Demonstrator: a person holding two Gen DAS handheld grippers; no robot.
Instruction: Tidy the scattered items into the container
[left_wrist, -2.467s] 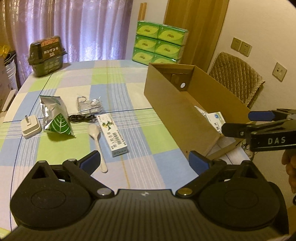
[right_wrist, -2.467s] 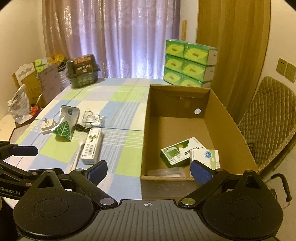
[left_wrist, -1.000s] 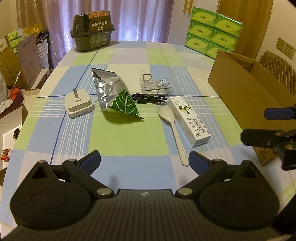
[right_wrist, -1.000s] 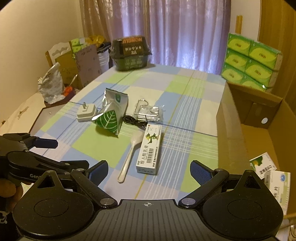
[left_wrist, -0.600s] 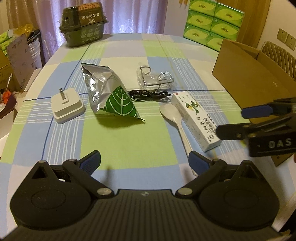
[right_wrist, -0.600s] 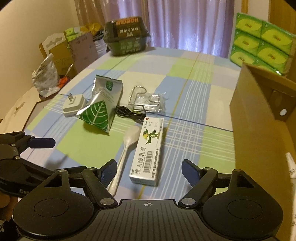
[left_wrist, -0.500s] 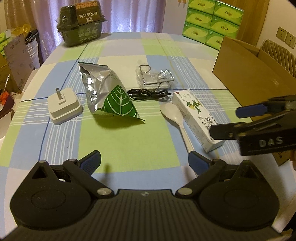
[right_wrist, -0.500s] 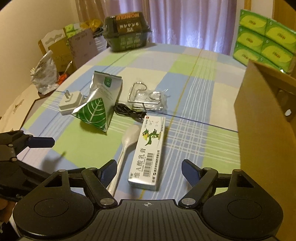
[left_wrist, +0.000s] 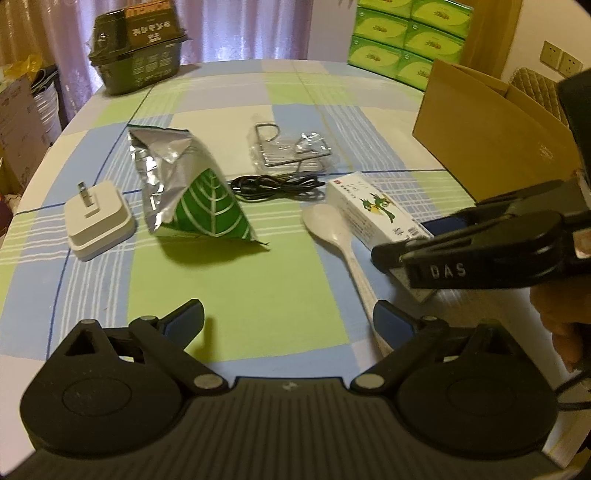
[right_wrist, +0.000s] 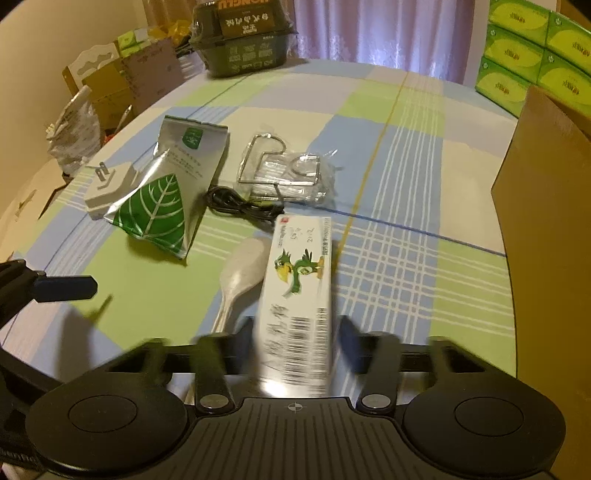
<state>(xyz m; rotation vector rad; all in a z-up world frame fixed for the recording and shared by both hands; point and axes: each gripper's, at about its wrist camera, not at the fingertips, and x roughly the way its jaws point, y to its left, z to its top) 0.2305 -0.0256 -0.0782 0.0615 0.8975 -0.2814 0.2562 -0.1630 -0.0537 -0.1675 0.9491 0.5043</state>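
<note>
Right gripper closing on the medicine box.

The right gripper (right_wrist: 295, 343) has its jaws narrowed either side of the near end of the white medicine box (right_wrist: 299, 291), which lies on the desk (left_wrist: 236, 295) touching the white spoon (left_wrist: 334, 236); motion blur hides whether the grip is firm. The left gripper (left_wrist: 288, 321) hovers wide and empty. The foil pouch (left_wrist: 192, 199), charger plug (left_wrist: 98, 221), black cable (left_wrist: 277, 184) and wire rack (left_wrist: 291, 151) await. The next move probably calls for lifting the box and carrying it right into the cardboard box (right_wrist: 550, 221).
</note>
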